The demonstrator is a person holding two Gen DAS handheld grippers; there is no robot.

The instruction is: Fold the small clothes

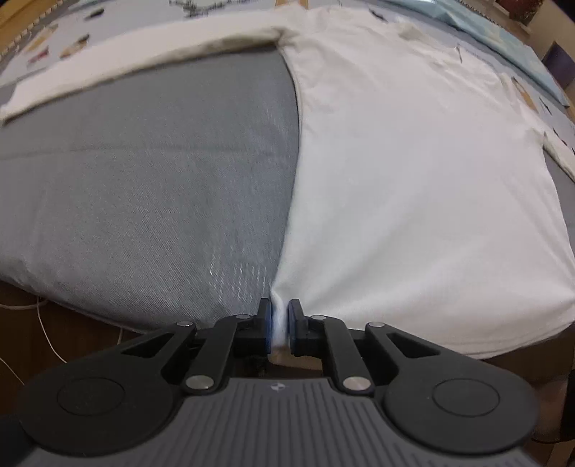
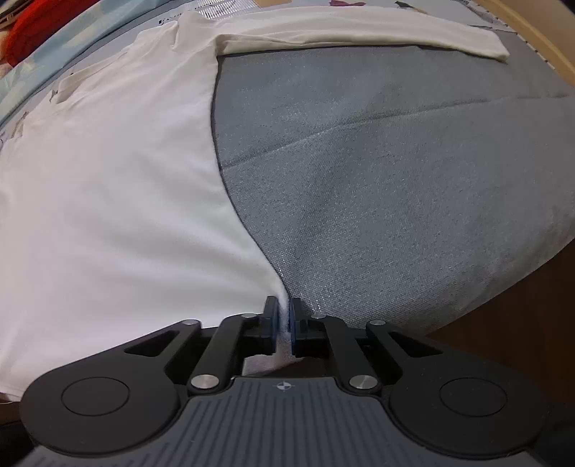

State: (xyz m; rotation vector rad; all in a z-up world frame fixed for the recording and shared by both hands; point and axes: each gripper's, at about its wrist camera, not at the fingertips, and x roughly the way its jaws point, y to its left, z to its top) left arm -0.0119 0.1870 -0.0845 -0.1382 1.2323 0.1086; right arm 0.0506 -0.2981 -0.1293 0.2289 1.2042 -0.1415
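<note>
Jaws on both of your grippers are closed on white cloth. Your left gripper [image 1: 279,325] pinches a bottom corner of the white shirt [image 1: 413,186] at the lower centre of its frame, and your right gripper [image 2: 284,323] pinches the other bottom corner of the same shirt [image 2: 107,201] at the lower centre of its own frame. A thin fold of fabric shows between the blue pads in each view.

The shirt lies spread on the grey cover [image 1: 151,186] of what looks like a bed or cushion, whose near edge drops away at the bottom of both frames. Its body fills the right half of the left-wrist frame and the left half of the right-wrist frame. One long sleeve [image 1: 143,50] stretches straight out across the upper left of the left-wrist frame; the other sleeve [image 2: 377,32] runs across the upper right of the right-wrist frame. Something red [image 2: 39,28] sits in the upper left corner of the right-wrist frame, well apart from the shirt.

As I judge it, you are at the very start: the garment is flat, both sleeves out, and no fold shows yet. With both hem corners gripped, every fold is left to do: sleeves in, sides over, hem carried up toward the collar.
</note>
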